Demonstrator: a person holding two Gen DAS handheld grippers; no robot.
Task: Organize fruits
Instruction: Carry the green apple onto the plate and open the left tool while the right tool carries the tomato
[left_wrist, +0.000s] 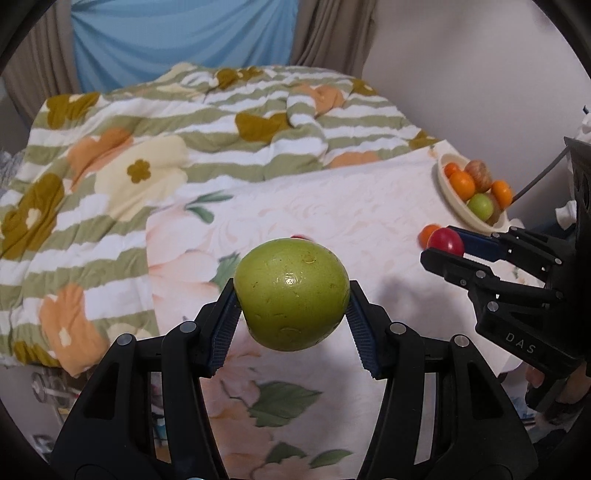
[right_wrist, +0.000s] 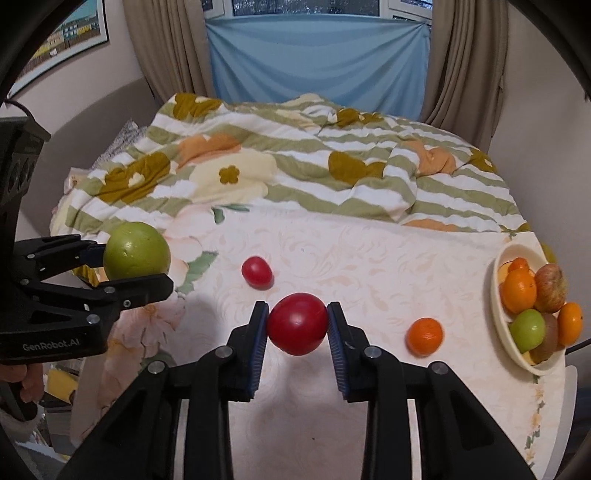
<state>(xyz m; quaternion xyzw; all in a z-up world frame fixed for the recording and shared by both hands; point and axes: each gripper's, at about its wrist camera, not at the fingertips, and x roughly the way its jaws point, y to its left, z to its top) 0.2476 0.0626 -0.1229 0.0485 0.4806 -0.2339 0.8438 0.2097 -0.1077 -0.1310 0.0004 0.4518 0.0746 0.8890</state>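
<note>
- The green apple (left_wrist: 291, 293) sits clamped between the blue pads of the left claw (left_wrist: 293, 306), lifted clear of the counter (right_wrist: 369, 258), which suggests it is being carried rather than picked up.
- The large red fruit (right_wrist: 297, 323) is pinched the same way in the right claw (right_wrist: 297, 325), held at its widest part so it should not roll out; it too hangs above the cloth.
- Both fruits look bound for the cream bowl (right_wrist: 496, 291) at the counter's right edge, which already holds oranges, a reddish apple, a green apple and what looks like a kiwi.
- The bowl is fairly full, so each new fruit will likely need a gentle set-down in a gap to avoid knocking others out.
- Two loose fruits lie on the counter: a small red one (right_wrist: 257, 272) beyond the right claw and an orange (right_wrist: 424, 336) between that claw and the bowl.
- A striped flowered blanket (right_wrist: 295, 166) lies on the bed behind the counter.
</note>
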